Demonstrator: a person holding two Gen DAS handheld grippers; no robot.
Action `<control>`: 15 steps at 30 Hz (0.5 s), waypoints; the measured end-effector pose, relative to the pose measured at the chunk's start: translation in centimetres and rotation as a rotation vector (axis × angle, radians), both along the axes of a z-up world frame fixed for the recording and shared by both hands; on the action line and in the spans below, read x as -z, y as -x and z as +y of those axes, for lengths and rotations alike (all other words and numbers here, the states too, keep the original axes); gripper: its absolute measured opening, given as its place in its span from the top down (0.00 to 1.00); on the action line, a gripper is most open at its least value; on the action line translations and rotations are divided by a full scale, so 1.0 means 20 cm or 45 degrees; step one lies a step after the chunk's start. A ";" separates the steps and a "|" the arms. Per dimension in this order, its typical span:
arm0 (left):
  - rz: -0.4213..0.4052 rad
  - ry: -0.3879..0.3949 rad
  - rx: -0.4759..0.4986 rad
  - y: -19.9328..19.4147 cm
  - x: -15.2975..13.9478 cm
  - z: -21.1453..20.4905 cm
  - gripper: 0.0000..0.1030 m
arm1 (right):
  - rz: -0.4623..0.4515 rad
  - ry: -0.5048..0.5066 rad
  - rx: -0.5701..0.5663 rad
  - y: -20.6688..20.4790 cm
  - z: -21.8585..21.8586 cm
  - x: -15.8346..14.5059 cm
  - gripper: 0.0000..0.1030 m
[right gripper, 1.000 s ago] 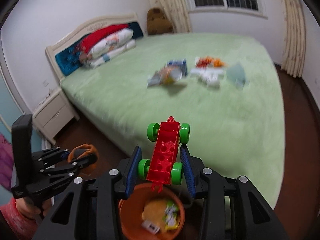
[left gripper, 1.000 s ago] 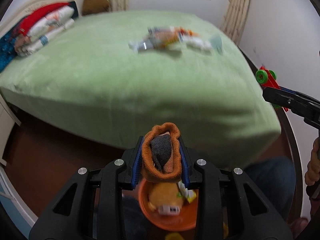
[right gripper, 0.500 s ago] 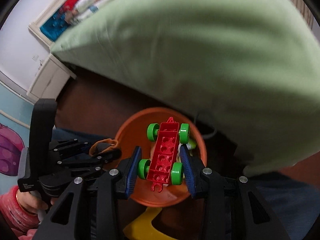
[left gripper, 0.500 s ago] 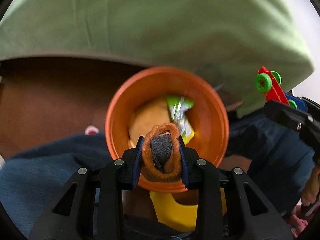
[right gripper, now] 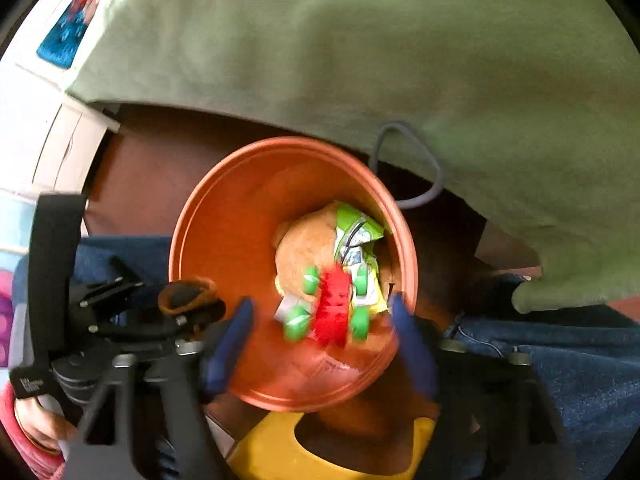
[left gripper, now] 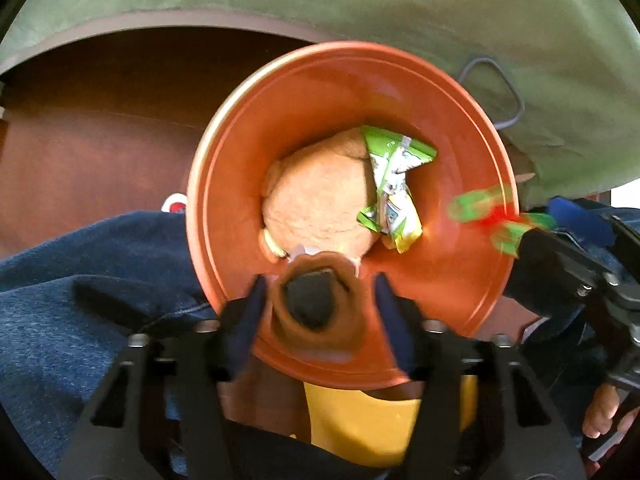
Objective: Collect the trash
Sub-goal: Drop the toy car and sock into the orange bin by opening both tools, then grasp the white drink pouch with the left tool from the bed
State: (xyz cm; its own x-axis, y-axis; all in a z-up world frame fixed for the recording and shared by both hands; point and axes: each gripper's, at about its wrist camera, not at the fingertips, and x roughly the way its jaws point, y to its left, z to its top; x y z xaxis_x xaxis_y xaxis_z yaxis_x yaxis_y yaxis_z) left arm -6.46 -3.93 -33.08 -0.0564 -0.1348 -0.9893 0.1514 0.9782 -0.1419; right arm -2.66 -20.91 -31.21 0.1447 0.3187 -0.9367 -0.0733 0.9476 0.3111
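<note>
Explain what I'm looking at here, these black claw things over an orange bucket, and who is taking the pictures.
A person holds two hand-held grippers, each carrying a camera that looks down along its fingers. Both views look into an orange bucket on the floor beside a green bed. Inside lie a tan plush toy and a green wrapper. The left gripper has just been opening, so the orange sock sits loose between its jaws. The right gripper has also just been opening, and the red toy car is blurred, apparently dropping in.
</note>
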 end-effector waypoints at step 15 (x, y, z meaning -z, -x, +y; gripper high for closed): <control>-0.100 0.006 -0.023 -0.04 -0.13 0.03 0.26 | -0.097 -0.070 0.159 0.00 -0.17 -0.20 0.19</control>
